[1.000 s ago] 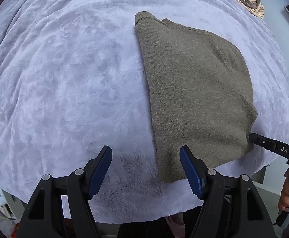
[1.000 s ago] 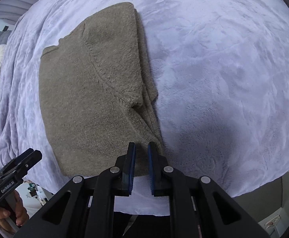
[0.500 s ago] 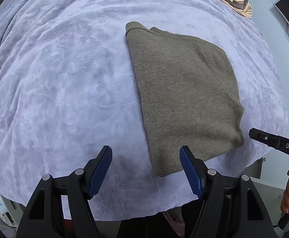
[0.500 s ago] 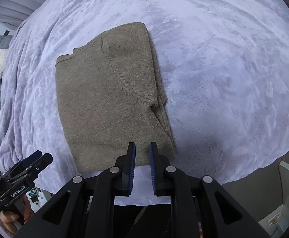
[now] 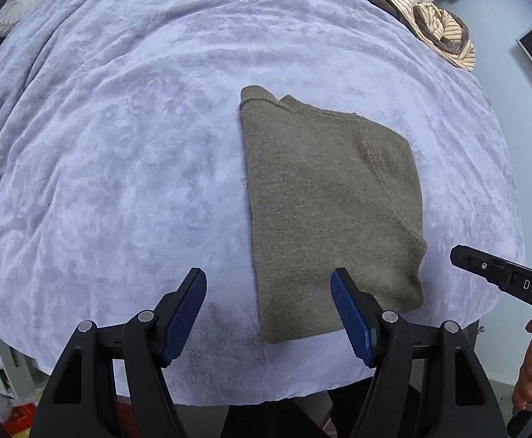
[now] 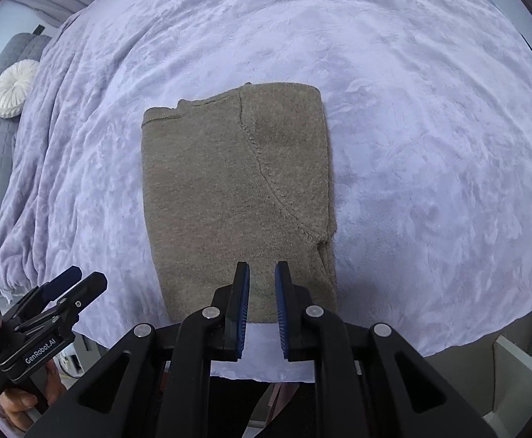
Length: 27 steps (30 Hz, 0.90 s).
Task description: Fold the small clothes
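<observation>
An olive-brown knit sweater [image 5: 328, 204] lies folded into a flat rectangle on a lavender fleece blanket [image 5: 120, 168]; it also shows in the right wrist view [image 6: 236, 197]. My left gripper [image 5: 268, 301] is wide open and empty, raised above the sweater's near left corner. My right gripper [image 6: 261, 294] hovers above the sweater's near edge with its jaws a narrow gap apart and nothing between them. Each gripper shows in the other's view: the right gripper [image 5: 503, 277] and the left gripper [image 6: 52, 306].
A pile of striped and dark clothes [image 5: 434, 25] lies at the bed's far right. A round white cushion [image 6: 12, 91] sits on a grey headboard at the far left. The blanket's near edge [image 6: 251, 372] hangs just below the grippers.
Both grippers have pulled back and up from the sweater, so it looks smaller and farther. The right jaws have parted slightly. The sweater has not moved.
</observation>
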Each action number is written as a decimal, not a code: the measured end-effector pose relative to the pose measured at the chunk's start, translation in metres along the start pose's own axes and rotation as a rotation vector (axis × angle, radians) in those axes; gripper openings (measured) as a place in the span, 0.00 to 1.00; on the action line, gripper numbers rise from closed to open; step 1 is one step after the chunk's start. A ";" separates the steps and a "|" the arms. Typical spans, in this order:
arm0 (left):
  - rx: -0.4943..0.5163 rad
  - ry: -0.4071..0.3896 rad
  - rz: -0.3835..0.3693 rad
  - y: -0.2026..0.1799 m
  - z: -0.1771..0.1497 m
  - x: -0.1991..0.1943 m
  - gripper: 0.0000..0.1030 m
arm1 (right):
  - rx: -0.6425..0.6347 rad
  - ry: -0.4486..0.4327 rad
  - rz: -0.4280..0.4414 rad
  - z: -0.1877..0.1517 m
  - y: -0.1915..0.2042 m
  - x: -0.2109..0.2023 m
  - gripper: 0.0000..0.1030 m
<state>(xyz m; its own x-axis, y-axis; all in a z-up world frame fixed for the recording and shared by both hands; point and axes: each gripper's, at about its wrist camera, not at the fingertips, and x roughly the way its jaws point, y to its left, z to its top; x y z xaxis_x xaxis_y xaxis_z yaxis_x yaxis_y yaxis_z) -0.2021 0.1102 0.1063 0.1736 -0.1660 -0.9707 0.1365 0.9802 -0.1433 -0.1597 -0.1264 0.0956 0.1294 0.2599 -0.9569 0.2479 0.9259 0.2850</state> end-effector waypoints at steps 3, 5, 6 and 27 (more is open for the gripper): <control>-0.008 -0.008 0.021 -0.010 0.002 -0.003 0.70 | -0.013 0.002 -0.003 0.006 -0.001 -0.005 0.19; -0.013 -0.003 0.036 -0.015 0.002 -0.004 0.70 | -0.027 0.005 -0.012 0.010 -0.001 -0.005 0.37; -0.017 0.003 0.040 -0.016 0.003 -0.004 0.70 | -0.039 0.005 -0.018 0.011 0.000 -0.006 0.48; 0.011 -0.046 0.143 -0.028 0.008 -0.015 0.99 | -0.100 -0.075 -0.090 0.013 0.013 -0.021 0.90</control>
<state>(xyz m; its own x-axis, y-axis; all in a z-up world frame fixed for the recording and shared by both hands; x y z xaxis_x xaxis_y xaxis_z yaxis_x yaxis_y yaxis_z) -0.2012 0.0846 0.1264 0.2363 -0.0300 -0.9712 0.1177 0.9930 -0.0020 -0.1467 -0.1240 0.1203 0.1828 0.1567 -0.9706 0.1657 0.9682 0.1876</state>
